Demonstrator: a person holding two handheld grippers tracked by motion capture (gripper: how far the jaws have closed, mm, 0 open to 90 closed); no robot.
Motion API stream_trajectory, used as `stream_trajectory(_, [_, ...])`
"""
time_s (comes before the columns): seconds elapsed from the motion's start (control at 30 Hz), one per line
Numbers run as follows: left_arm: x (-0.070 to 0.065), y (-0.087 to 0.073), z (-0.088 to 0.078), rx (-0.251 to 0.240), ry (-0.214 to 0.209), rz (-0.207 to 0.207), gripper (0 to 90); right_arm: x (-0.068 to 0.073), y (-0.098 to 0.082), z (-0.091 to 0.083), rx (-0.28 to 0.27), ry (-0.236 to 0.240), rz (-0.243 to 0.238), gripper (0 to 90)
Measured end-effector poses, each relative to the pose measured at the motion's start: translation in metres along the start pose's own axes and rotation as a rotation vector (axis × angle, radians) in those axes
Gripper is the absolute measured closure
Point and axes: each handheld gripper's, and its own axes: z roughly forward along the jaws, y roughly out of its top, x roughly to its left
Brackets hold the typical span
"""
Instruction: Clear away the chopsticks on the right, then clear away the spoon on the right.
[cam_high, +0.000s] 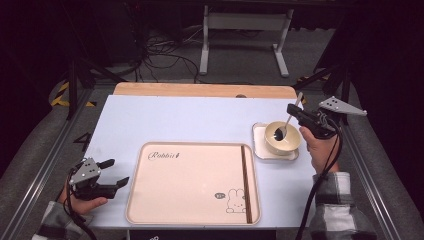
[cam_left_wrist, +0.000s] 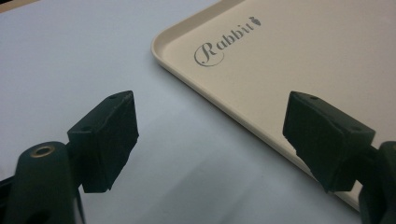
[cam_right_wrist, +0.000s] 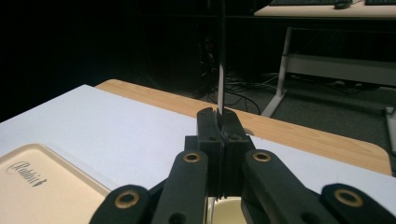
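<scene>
The right tool (cam_high: 295, 116) is clamped on the handle of a spoon (cam_high: 286, 126), whose head sits inside the bowl (cam_high: 282, 138) at about 3 o'clock on the table (cam_high: 175, 115). The bowl stands on a small square dish (cam_high: 260, 131), just beside the tray (cam_high: 192, 182) at the tray's 2 o'clock corner. The left tool (cam_high: 116, 172) stands wide and empty at 8 o'clock, just off the tray's left edge. Risks, as judged: the grip is high on a thin, tilted handle, so the spoon may pivot or slip between the pads if it is carried quickly; the spoon head lies close to the bowl's inner wall and could catch the rim on lifting, tipping the bowl or dragging it off the dish; any contents on the spoon could spill onto the table. Whether the bowl holds anything cannot be told. The right gripper view shows the right tool (cam_right_wrist: 219, 119) pressed tight on the spoon handle (cam_right_wrist: 220, 88), which rises upright above the jaws, a detail the high view leaves small. The left gripper view confirms that the left tool (cam_left_wrist: 210, 135) is wide, with bare table between the pads and the tray (cam_left_wrist: 299, 60) rim passing at its right. The high view alone gives the bowl, dish and spoon head together.
</scene>
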Motion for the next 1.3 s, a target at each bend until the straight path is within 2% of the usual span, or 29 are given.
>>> stream_trajectory(0.23, [0.001, 0.000, 0.000, 0.001, 0.006, 0.005, 18.8, 0.017, 0.005, -0.001, -0.011, 0.048, -0.012, 90.0])
stream_trajectory(0.27, [0.000, 0.000, 0.000, 0.001, 0.003, 0.003, 18.8, 0.023, 0.006, -0.001, -0.011, 0.073, -0.017, 90.0])
stream_trajectory(0.3, [0.000, 0.000, 0.000, 0.001, 0.004, 0.005, 18.8, 0.026, 0.006, -0.001, -0.010, 0.077, -0.016, 90.0])
stream_trajectory(0.53, [0.000, 0.000, 0.001, 0.005, 0.003, 0.004, 18.9, 0.048, 0.004, -0.002, -0.015, 0.151, -0.036, 90.0])
stream_trajectory(0.63, [0.000, 0.001, 0.001, 0.007, 0.004, 0.006, 18.8, 0.053, 0.002, -0.002, -0.012, 0.170, -0.042, 90.0])
stream_trajectory(0.83, [0.000, 0.000, 0.001, 0.007, 0.002, 0.007, 18.8, 0.071, -0.013, -0.001, 0.003, 0.242, -0.029, 90.0])
stream_trajectory(0.87, [0.000, 0.000, 0.001, 0.007, 0.002, 0.007, 18.8, 0.071, -0.013, -0.001, 0.003, 0.242, -0.029, 90.0])
stream_trajectory(1.0, [0.000, 0.001, 0.000, 0.008, 0.010, 0.013, 18.7, 0.085, -0.028, 0.000, 0.021, 0.296, -0.022, 90.0])
stream_trajectory(1.3, [0.000, 0.000, -0.003, 0.006, 0.016, 0.013, 18.7, 0.115, -0.061, 0.011, 0.123, 0.405, -0.006, 90.0])
